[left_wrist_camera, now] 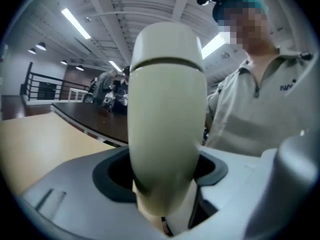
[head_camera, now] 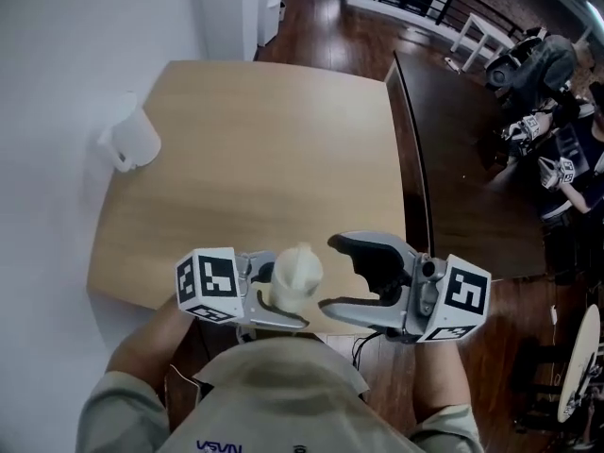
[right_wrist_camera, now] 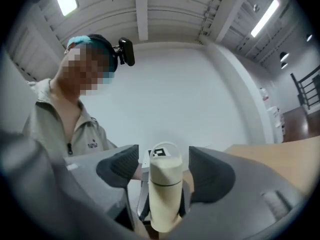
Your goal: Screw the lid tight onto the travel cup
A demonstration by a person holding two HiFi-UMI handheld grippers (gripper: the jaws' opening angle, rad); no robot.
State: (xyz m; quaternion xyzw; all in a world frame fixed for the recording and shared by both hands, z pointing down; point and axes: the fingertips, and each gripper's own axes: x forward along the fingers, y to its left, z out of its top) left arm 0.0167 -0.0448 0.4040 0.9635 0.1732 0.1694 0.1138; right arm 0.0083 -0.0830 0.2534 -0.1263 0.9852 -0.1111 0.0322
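Close to the chest, over the near edge of the wooden table, pinching the cream travel cup by its body in the left gripper, lid seated on top. Just right, holding the right gripper with jaws spread, clear of the cup. Far left, showing a white jug on the table.

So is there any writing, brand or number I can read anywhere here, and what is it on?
"NA": blue print on the person's shirt, left gripper view; the rest is cut off.
Same print, head view: upside down, too blurred to be sure.
Chest print, right gripper view: too small.
On the left cube and right cube: square marker patterns, no letters.
On the travel cup: no label seen.
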